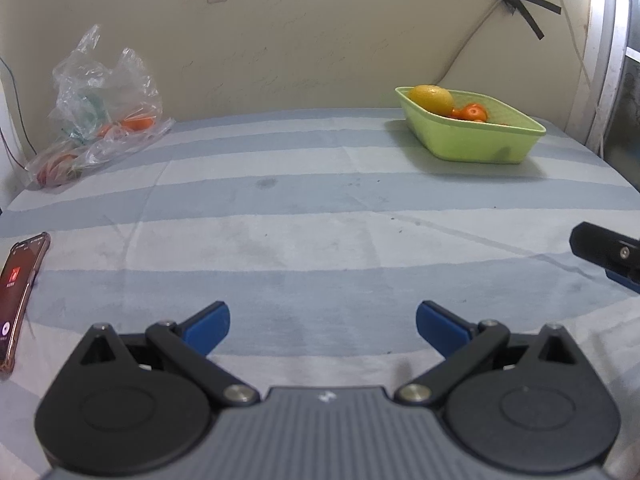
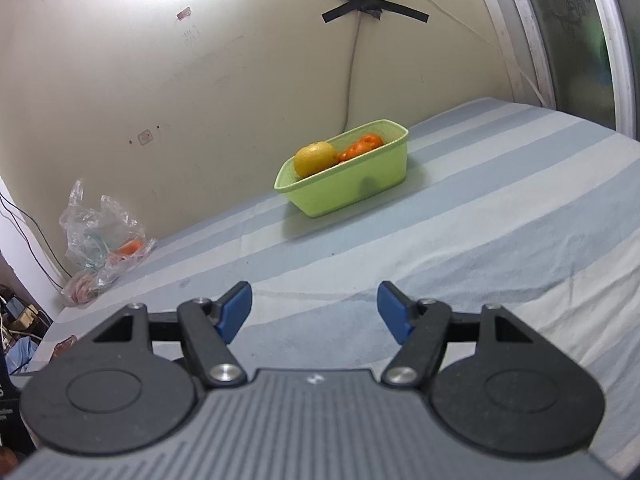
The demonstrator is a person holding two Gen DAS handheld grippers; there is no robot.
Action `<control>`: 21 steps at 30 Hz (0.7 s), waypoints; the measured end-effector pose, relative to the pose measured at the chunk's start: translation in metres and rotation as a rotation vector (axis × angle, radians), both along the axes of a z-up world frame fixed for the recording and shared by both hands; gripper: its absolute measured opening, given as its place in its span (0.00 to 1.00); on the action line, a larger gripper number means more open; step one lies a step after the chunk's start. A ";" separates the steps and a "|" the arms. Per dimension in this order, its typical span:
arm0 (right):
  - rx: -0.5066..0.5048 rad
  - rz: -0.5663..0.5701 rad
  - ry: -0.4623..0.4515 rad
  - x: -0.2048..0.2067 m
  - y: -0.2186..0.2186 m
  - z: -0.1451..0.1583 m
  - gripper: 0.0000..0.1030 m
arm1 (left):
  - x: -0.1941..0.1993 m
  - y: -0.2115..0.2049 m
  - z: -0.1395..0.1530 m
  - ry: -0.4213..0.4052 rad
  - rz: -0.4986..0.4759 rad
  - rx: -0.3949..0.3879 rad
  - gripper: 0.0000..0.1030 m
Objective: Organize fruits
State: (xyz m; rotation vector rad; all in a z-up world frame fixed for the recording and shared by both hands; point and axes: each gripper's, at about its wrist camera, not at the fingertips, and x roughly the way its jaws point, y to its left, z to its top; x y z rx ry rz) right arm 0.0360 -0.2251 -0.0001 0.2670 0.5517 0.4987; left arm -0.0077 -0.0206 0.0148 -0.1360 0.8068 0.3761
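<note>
A light green basket (image 1: pixel 480 142) (image 2: pixel 352 188) stands on the striped cloth near the far wall. It holds a large yellow fruit (image 1: pixel 432 98) (image 2: pixel 315 158) and small orange fruits (image 1: pixel 471 113) (image 2: pixel 362 146). A clear plastic bag (image 1: pixel 100 108) (image 2: pixel 102 240) at the far left has an orange fruit (image 1: pixel 138 123) (image 2: pixel 129 247) inside. My left gripper (image 1: pixel 322 326) is open over bare cloth, nothing between its blue pads. My right gripper (image 2: pixel 315 312) is open too, well short of the basket. One of its fingers (image 1: pixel 604 254) shows at the right edge of the left wrist view.
A phone (image 1: pixel 18 296) with a lit screen lies at the left edge of the cloth. The cream wall (image 1: pixel 300 40) backs the surface, with black tape and a white cable (image 2: pixel 374 4) on it. A window frame (image 2: pixel 576 40) is at the right. Cables and clutter (image 2: pixel 20 316) lie beyond the left edge.
</note>
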 end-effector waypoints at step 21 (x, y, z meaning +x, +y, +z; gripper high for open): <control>0.017 0.006 0.001 -0.002 -0.001 -0.002 0.69 | -0.002 -0.008 0.001 -0.019 0.011 0.059 1.00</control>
